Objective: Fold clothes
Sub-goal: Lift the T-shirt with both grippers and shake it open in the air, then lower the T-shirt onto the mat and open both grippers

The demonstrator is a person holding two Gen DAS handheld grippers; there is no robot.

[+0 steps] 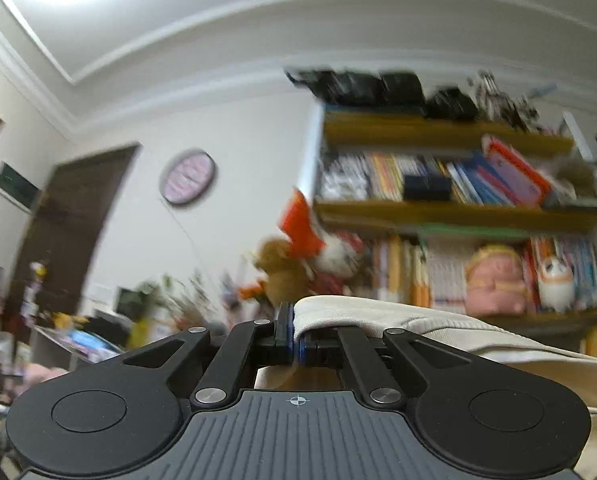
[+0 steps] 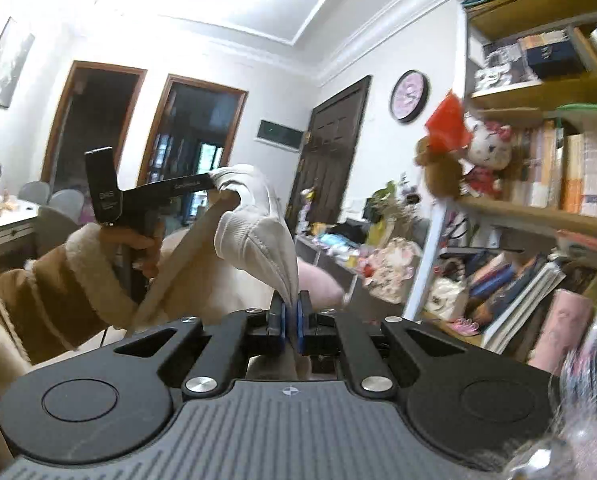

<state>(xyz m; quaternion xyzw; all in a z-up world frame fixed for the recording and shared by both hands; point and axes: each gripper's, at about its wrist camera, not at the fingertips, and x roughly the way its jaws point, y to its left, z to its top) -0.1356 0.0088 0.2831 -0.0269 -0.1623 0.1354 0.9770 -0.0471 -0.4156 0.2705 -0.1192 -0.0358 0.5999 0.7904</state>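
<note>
The cream garment [image 2: 254,216] hangs in the air between the two grippers, stretched from one to the other. The right gripper [image 2: 291,322] has its jaws together on a narrow pinch of the cloth, whose edge rises from between the blue pads [image 2: 299,320] in a tight, pleated fan. From there the fabric climbs leftward to the left gripper [image 2: 214,182], seen from the side with its black fingers clamped on the garment's upper corner; a hand [image 2: 138,246] in a brown, fleece-cuffed sleeve [image 2: 62,280] grips its handle.

In the left wrist view, the left gripper [image 1: 296,340] shows its jaws closed on a rolled hem of the garment [image 1: 398,320], which drapes off to the right and down past the gripper body (the lower edge runs out of sight there).

Both views point roughly level or upward into the room. Straight ahead lies open air up to a pale wall with a round clock [image 2: 409,97] and a dark door [image 2: 330,148]. On the right a tall bookshelf [image 2: 538,208] crowded with books and soft toys stands near, its shelf edges jutting toward the right gripper's side. Lower down a cluttered table [image 2: 338,240] sits against the wall, while a second pale table [image 2: 14,220] with chairs stands at far left
</note>
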